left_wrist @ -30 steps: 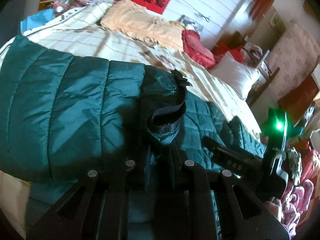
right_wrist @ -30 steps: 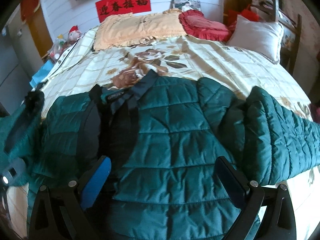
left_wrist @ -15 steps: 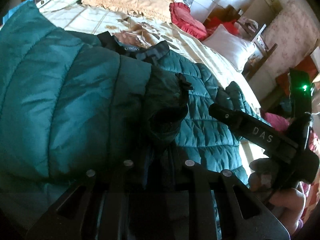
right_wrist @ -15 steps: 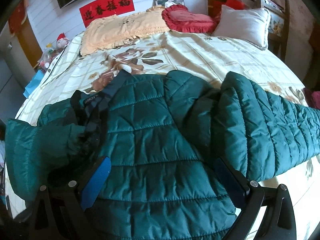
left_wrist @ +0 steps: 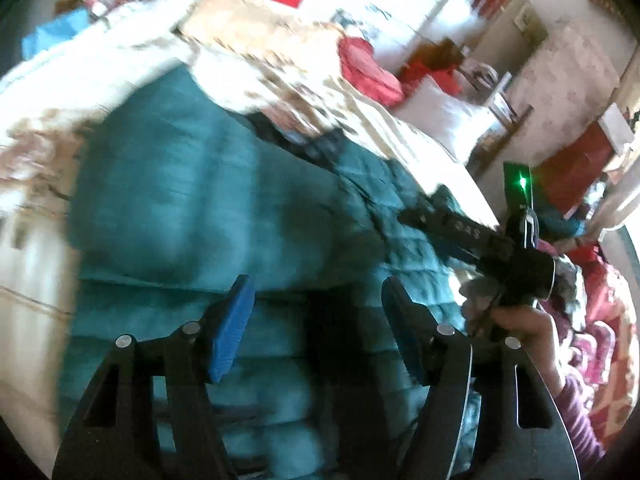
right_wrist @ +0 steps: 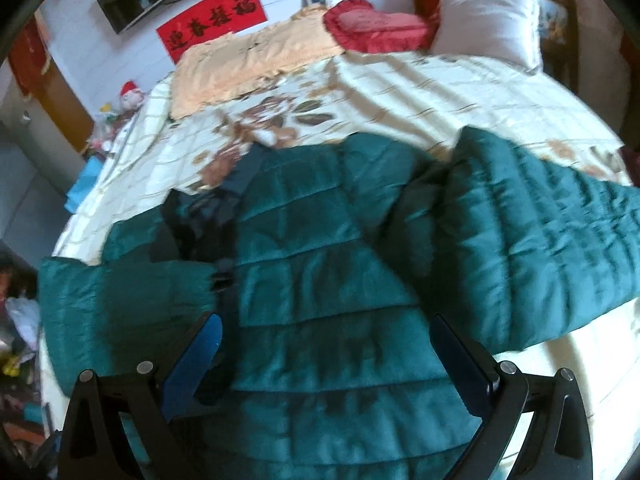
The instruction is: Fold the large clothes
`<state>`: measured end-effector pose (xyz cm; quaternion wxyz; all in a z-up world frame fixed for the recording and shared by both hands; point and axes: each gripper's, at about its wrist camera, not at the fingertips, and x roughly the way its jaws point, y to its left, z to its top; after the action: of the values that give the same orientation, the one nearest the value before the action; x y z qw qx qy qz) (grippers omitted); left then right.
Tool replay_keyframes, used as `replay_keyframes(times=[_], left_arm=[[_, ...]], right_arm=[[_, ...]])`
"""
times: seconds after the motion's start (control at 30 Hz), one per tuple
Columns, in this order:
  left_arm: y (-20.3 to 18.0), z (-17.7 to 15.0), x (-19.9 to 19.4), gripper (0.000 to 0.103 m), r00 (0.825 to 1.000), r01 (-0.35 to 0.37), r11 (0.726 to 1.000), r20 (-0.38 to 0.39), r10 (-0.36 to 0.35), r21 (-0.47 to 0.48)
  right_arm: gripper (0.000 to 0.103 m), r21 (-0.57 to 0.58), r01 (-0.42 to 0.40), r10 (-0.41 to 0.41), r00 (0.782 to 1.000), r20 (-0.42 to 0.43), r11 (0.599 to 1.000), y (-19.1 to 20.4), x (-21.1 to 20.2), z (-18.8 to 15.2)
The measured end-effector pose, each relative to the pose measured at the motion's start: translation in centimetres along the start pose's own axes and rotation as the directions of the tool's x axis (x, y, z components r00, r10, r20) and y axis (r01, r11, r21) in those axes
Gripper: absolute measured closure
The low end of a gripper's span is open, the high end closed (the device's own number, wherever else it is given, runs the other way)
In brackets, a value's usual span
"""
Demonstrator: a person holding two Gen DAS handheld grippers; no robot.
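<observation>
A teal quilted puffer jacket (right_wrist: 328, 280) lies on the bed, collar toward the pillows. Its left sleeve (right_wrist: 124, 300) is folded in across the front; its right sleeve (right_wrist: 540, 240) lies stretched out to the right. My left gripper (left_wrist: 316, 300) is open and empty just above the jacket (left_wrist: 192, 208), in a blurred view. My right gripper (right_wrist: 324, 340) is open and empty over the jacket's lower body; it also shows in the left wrist view (left_wrist: 452, 228), held by a hand.
The bed has a cream floral sheet (right_wrist: 420, 92). A peach pillow (right_wrist: 256, 64), a red cushion (right_wrist: 372, 28) and a white pillow (right_wrist: 488, 28) lie at its head. Toys (right_wrist: 128, 96) sit at the far left. Clutter (left_wrist: 600, 320) lies beside the bed.
My left gripper has opened and let go of the sleeve cuff, which now lies folded across the jacket front. The left wrist view has swung and blurred. The right gripper stayed open.
</observation>
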<state>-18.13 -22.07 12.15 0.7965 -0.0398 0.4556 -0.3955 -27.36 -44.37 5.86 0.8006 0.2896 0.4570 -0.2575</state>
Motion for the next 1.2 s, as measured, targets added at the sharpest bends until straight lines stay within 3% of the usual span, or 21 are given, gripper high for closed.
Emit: replay_keyframes(times=[0.13, 0.23, 0.3, 0.37, 0.43, 0.47, 0.57, 0.7, 0.8, 0.97, 1.2], left_arm=[[3.5, 0.4, -3.2, 0.037, 0.990, -0.107, 0.994, 0.086, 0.109, -0.029], [6.5, 0.4, -4.2, 0.037, 0.968, -0.206, 0.976, 0.129, 0.213, -0.065], [8.5, 0.2, -4.1, 0.037, 0.957, -0.251, 0.962, 0.125, 0.263, -0.104], [10.8, -0.2, -3.8, 0.037, 0.952, -0.273, 0.948, 0.099, 0.291, -0.165], [12.5, -0.7, -3.2, 0.037, 0.953, -0.274, 0.938, 0.073, 0.295, -0.213], [13.0, -0.8, -3.0, 0.037, 0.953, -0.277, 0.934, 0.064, 0.298, -0.225], [14.2, -1.1, -2.6, 0.037, 0.947, -0.299, 0.923, 0.046, 0.319, -0.244], [14.3, -1.1, -1.8, 0.037, 0.947, -0.304, 0.918, 0.028, 0.321, -0.253], [14.2, -0.9, -1.1, 0.037, 0.946, -0.308, 0.919, 0.019, 0.322, -0.246], [13.3, -0.7, 0.0, 0.037, 0.949, -0.306, 0.925, 0.003, 0.315, -0.224], [12.1, 0.2, 0.5, 0.037, 0.945, -0.318, 0.928, 0.013, 0.327, -0.193]], right_arm=[[0.000, -0.057, -0.049, 0.046, 0.998, -0.037, 0.997, 3.0, 1.5, -0.6], [0.001, -0.092, -0.067, 0.062, 0.997, -0.054, 0.993, 5.0, 2.7, -0.9], [0.008, -0.113, -0.057, 0.051, 0.997, -0.062, 0.992, 6.0, 3.8, -1.0], [0.035, -0.127, -0.060, 0.049, 0.995, -0.089, 0.990, 6.9, 5.3, -1.3], [0.051, -0.141, -0.071, 0.058, 0.994, -0.089, 0.988, 7.3, 5.8, -1.6], [0.067, -0.155, -0.069, 0.058, 0.996, -0.071, 0.986, 7.6, 5.7, -1.7], [0.082, -0.228, -0.041, 0.039, 0.999, -0.015, 0.973, 8.6, 4.3, -1.7], [0.085, -0.299, 0.084, -0.037, 0.987, 0.159, 0.951, 8.6, 0.2, -0.3], [0.085, -0.260, 0.135, -0.077, 0.972, 0.223, 0.956, 6.8, -2.0, 1.6], [0.085, -0.195, 0.190, -0.142, 0.962, 0.234, 0.962, 3.2, -2.9, 3.4], [0.086, -0.183, 0.263, -0.222, 0.951, 0.217, 0.947, 1.2, -1.5, 3.2]])
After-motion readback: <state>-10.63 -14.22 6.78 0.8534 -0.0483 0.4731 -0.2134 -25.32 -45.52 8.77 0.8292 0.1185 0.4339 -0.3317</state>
